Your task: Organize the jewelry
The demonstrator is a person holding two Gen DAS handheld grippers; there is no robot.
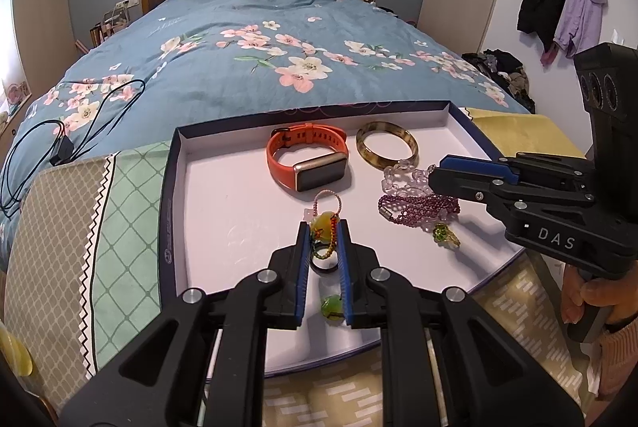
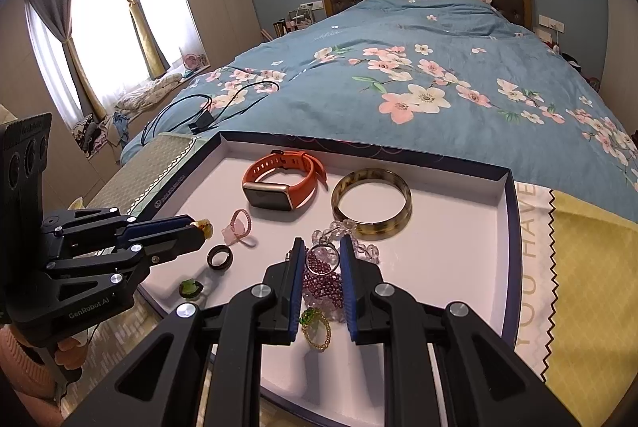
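Note:
A white tray [image 1: 223, 195] with dark blue walls holds jewelry. An orange watch [image 1: 307, 156] and an amber bangle [image 1: 386, 146] lie at the back. My left gripper [image 1: 323, 227] is shut on a yellow-green charm [image 1: 322, 225] with a braided cord and a pink bead loop [image 1: 327, 197]. A black ring [image 1: 323, 263] and a green stone ring [image 1: 333, 307] lie under it. My right gripper [image 2: 322, 247] is shut on a silver ring [image 2: 322, 254] above purple beads [image 2: 323, 283], clear beads [image 2: 361, 247] and a green-gold ring [image 2: 315, 327].
The tray [image 2: 506, 227] rests on patterned cloths at the foot of a blue floral bed [image 1: 259, 40]. A black cable [image 1: 79, 132] lies on the bed's left side. Coats [image 1: 562, 4] hang on the right wall.

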